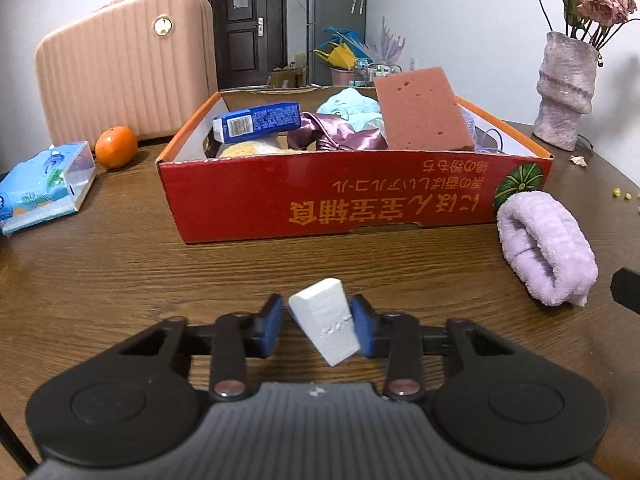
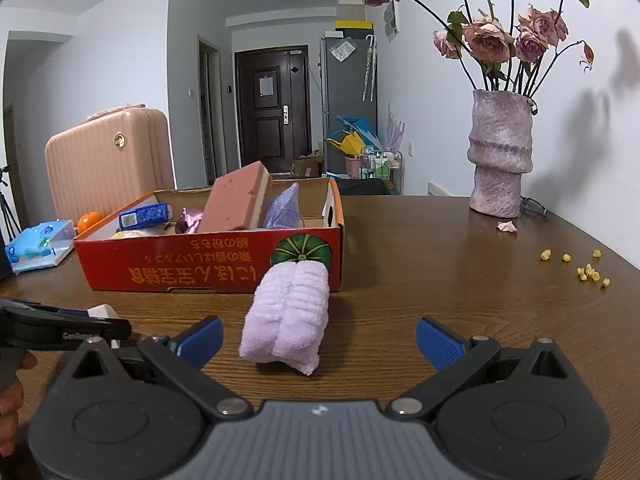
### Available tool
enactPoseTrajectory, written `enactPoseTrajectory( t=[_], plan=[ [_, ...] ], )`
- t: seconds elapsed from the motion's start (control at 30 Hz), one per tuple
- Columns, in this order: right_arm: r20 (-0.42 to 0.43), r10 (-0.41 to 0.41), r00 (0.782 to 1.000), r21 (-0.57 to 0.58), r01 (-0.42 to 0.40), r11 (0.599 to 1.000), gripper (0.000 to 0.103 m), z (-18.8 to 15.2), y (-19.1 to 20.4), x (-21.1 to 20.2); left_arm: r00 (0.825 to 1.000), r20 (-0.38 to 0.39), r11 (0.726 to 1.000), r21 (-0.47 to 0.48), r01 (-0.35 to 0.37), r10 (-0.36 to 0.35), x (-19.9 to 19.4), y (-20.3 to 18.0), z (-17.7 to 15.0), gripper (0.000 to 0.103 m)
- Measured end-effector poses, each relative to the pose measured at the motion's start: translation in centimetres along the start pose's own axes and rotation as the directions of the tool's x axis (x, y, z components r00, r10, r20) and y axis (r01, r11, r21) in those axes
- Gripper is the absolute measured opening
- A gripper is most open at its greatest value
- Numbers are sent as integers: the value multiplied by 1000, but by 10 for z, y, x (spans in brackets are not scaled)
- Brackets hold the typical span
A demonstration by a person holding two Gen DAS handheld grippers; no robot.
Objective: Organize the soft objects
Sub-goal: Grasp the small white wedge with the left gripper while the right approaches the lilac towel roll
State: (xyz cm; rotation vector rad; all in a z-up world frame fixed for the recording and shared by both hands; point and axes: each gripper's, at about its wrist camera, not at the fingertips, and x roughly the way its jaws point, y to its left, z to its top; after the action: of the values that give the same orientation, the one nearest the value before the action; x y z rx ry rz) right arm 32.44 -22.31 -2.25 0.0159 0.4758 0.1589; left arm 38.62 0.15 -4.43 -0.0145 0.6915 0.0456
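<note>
My left gripper [image 1: 319, 325] is shut on a white foam block [image 1: 324, 326], held tilted just above the wooden table in front of the red cardboard box [image 1: 320, 192]. The box holds a pink sponge [image 1: 424, 110], a blue packet [image 1: 258, 120], purple satin cloth [image 1: 340, 134] and a light blue soft item [image 1: 350, 106]. A rolled lilac towel [image 2: 288, 314] lies on the table against the box's front right corner; it also shows in the left wrist view [image 1: 546, 248]. My right gripper [image 2: 319, 340] is open and empty, its fingers either side of the towel's near end.
A tissue pack [image 1: 44, 186] and an orange [image 1: 116, 147] lie left of the box, with a pink suitcase [image 1: 124, 64] behind. A vase of dried roses [image 2: 500, 156] stands at the back right. Yellow crumbs [image 2: 588, 270] lie near the table's right edge.
</note>
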Motion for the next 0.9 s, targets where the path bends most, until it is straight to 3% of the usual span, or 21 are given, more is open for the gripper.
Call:
enactPoseTrajectory(
  t=[0.3, 0.9],
  plan=[
    [-6, -4, 1000, 6, 4, 1000, 103, -1, -1, 4, 1000, 13, 1000, 0, 2, -2, -4, 3, -1, 21],
    [-6, 3, 1000, 13, -3, 1000, 103, -2, -1, 6, 980, 197, 998, 50, 23, -32, -67, 6, -15, 21]
  ],
)
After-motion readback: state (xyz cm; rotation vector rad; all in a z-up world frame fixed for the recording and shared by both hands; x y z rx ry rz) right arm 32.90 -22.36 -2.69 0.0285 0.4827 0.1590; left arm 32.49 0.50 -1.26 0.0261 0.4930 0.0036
